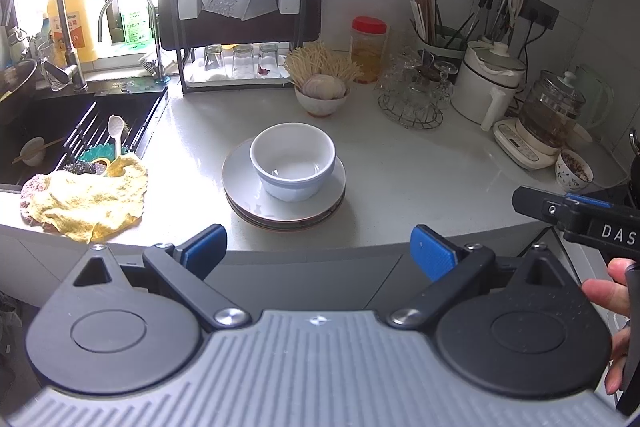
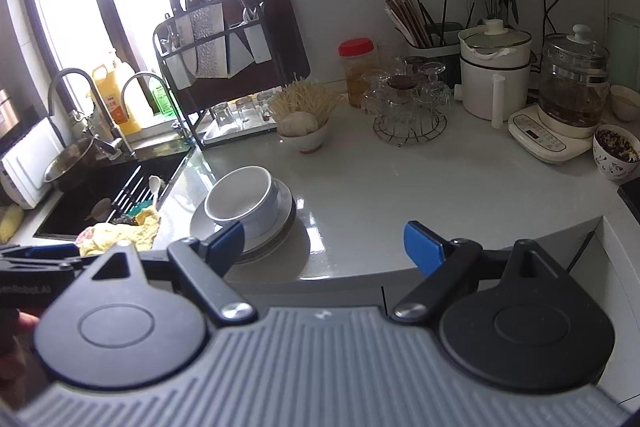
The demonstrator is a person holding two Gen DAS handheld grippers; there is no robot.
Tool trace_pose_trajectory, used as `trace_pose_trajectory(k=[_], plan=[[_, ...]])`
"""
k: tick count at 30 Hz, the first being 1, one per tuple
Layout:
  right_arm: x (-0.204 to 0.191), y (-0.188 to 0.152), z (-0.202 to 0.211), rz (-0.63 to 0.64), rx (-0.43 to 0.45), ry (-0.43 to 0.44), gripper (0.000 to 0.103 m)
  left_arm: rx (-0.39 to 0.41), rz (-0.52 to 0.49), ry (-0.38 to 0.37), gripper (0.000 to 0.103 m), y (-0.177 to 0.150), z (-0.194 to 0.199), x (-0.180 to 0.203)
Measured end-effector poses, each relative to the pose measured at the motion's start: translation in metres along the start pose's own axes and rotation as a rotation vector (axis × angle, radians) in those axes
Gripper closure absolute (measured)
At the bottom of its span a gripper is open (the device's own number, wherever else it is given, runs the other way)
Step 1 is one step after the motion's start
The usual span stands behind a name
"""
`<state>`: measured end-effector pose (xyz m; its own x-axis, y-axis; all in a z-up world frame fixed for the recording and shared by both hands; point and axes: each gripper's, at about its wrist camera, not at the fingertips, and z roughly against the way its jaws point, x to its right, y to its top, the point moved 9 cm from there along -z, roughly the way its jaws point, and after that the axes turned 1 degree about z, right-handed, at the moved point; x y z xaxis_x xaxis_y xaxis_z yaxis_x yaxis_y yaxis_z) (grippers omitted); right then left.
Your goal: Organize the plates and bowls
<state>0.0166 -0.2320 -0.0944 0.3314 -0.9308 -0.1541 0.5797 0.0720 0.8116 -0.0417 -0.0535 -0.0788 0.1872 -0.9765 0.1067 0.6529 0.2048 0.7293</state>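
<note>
White bowl (image 1: 293, 161) sits on plate stack (image 1: 284, 203), frame centre, on table (image 1: 400, 163). Left gripper (image 1: 318, 247) and right gripper (image 2: 324, 247): fingers wide apart, holding nothing.

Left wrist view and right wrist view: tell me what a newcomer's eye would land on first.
The white bowl sitting on a stack of plates at the middle of the pale counter draws the eye first. Both grippers, left and right, hang open at the counter's near edge, holding nothing. To the left, a crumpled yellow cloth lies beside the dark sink.
</note>
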Motion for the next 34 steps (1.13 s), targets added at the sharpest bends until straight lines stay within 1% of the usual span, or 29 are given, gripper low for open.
trace_pose_trajectory(k=[2,8,15,18,22,34], plan=[[-0.001,0.000,0.000,0.005,-0.002,0.012,0.015,0.008,-0.001,-0.009,0.003,0.000,0.001,0.002],[-0.006,-0.005,-0.004,0.024,-0.033,0.047,0.015,0.008,-0.020,0.003,0.003,-0.001,0.001,0.006],[-0.007,-0.005,-0.006,0.020,-0.034,0.040,0.015,-0.020,0.023,0.021,0.003,-0.002,-0.006,-0.003],[-0.005,-0.006,-0.006,0.019,-0.037,0.037,0.015,-0.024,0.023,0.038,0.003,-0.003,-0.007,-0.006],[-0.004,-0.009,-0.009,0.014,-0.047,0.028,0.015,-0.039,0.032,0.022,0.003,-0.007,-0.012,-0.004],[-0.004,-0.009,-0.011,0.020,-0.046,0.026,0.015,-0.025,0.009,0.043,0.003,-0.006,-0.013,-0.005]])
